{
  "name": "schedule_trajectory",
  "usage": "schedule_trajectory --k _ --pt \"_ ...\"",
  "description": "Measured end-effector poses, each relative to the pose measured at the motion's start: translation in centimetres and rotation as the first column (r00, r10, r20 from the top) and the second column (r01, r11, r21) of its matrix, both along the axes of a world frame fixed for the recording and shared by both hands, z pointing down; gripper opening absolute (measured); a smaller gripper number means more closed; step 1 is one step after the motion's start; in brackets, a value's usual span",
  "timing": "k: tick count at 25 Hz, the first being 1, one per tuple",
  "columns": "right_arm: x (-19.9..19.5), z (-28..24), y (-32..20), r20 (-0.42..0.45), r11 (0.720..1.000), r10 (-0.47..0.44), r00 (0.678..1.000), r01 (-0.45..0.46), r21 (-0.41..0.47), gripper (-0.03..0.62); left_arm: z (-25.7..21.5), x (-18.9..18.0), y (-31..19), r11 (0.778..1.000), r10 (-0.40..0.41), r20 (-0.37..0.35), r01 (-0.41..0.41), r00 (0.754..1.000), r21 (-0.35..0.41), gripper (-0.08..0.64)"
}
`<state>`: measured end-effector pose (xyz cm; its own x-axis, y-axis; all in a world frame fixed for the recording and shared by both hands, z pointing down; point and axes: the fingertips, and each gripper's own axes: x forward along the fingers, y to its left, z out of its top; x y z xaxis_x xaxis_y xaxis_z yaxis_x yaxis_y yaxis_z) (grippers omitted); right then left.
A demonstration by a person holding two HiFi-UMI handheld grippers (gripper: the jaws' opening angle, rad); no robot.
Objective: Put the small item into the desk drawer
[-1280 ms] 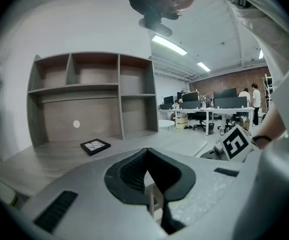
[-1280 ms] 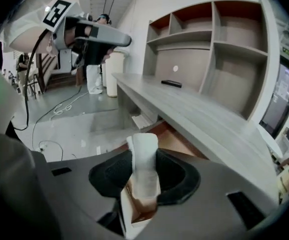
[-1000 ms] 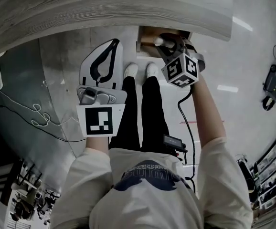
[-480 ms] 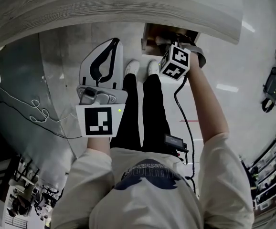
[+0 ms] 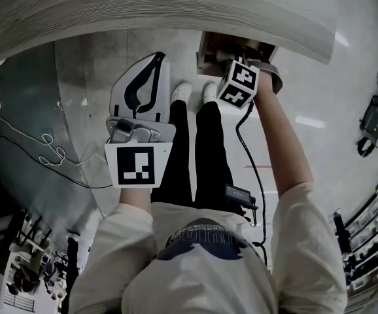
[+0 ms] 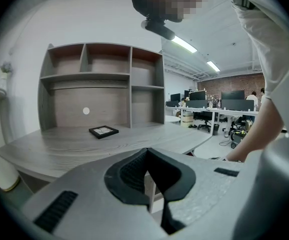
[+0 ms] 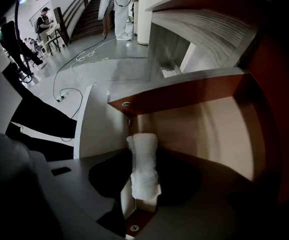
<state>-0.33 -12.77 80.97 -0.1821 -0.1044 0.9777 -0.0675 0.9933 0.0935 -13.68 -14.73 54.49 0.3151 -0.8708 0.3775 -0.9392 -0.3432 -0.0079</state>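
Note:
My right gripper [image 5: 231,61] reaches into the open wooden desk drawer [image 5: 208,48] under the grey desk [image 5: 163,8]. In the right gripper view its jaws [image 7: 143,159] are shut on a small white rolled item [image 7: 144,166], held upright over the drawer's brown inside [image 7: 209,129]. My left gripper [image 5: 155,61] hangs at waist height left of the legs, well away from the drawer. The left gripper view shows it [image 6: 147,151] closed with nothing in it, pointing at the desk top [image 6: 84,144].
The person's legs and white shoes [image 5: 192,95] stand just in front of the drawer. Loose cables [image 5: 51,156] lie on the floor at left. A shelf unit [image 6: 99,84] and a small black frame [image 6: 103,131] sit on the desk. Equipment [image 5: 372,116] lies at far right.
My right gripper has moved a little up and left, further under the desk edge toward the drawer, still holding the white item. The left gripper has stayed put.

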Motion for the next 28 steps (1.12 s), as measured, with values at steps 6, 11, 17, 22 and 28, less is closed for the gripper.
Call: schedule_trajectory --k 6,11,17,22,28 --pt "0.0 -0.1 0.1 0.029 0.999 0.027 0.999 -0.026 -0.020 0.138 -0.1 0.2 0.0 1.000 0.006 0.004 -0.006 1.000 0.005 0.008" --pt "-0.3 -0.5 0.1 0.080 0.990 0.110 0.991 -0.101 -0.103 0.152 0.0 0.1 0.3 1.000 -0.003 0.016 0.003 1.000 0.007 0.008" --pt "-0.4 -0.8 0.1 0.097 0.977 0.126 0.987 -0.107 -0.182 0.166 0.3 0.2 0.6 1.000 -0.004 0.024 0.004 1.000 0.000 0.008" --pt "-0.2 -1.0 0.3 0.092 0.967 0.124 0.988 -0.099 -0.236 0.180 0.4 0.3 0.8 1.000 -0.005 0.026 0.005 1.000 0.000 0.008" --pt "0.3 -1.6 0.5 0.102 0.947 0.174 0.979 -0.138 -0.290 0.198 0.3 0.5 1.0 1.000 -0.004 0.025 0.004 1.000 -0.001 0.008"
